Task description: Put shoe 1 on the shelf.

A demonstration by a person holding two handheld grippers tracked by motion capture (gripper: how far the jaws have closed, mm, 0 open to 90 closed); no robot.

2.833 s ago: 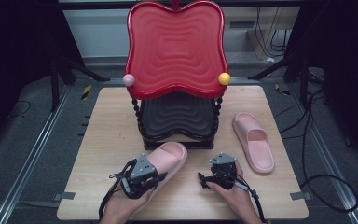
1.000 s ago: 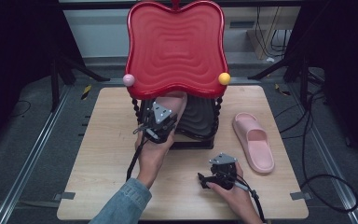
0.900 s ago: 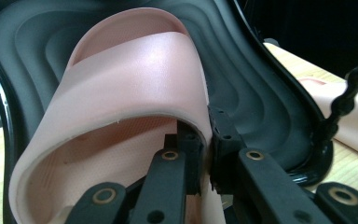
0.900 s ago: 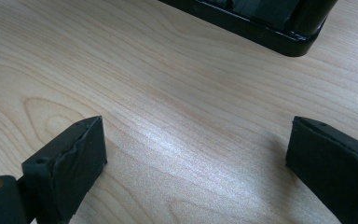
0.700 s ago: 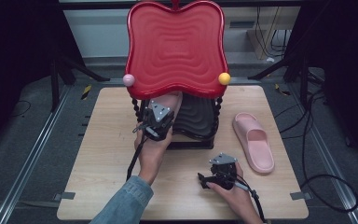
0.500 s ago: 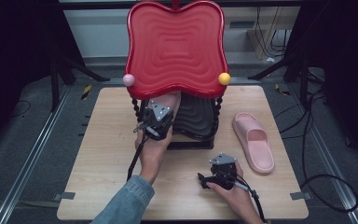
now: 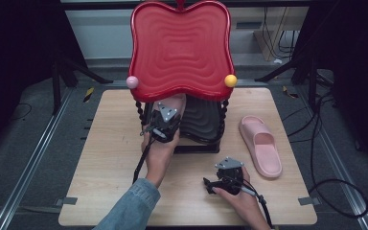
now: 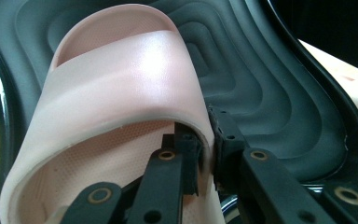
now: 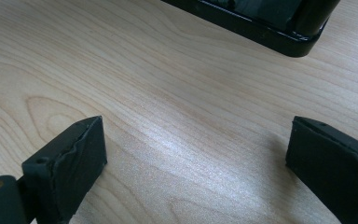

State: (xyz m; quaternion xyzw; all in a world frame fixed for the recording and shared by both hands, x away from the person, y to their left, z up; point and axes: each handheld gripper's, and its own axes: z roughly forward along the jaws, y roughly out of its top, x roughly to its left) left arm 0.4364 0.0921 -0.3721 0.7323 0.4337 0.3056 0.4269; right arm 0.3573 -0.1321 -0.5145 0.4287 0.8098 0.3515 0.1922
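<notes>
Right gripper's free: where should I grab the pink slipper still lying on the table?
Take the slipper on the table by the edge of its strap, as the left gripper pinches the first slipper. It lies sole-down, its length running away from you, so the right gripper could likely come from above, from its inner side.

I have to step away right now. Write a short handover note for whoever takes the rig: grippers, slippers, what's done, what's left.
Left gripper: jaws pinch the strap edge of a pink slipper and have just been easing open. It lies on the rack's black lower shelf, under the red top shelf.
Right gripper: open, nothing in it, low over the table in front of the rack.
Second slipper: sole down on the table, right of the rack.
Done: first slipper brought to the lower shelf.
Left: let go, pull back, then probably shelve the second slipper.
</notes>
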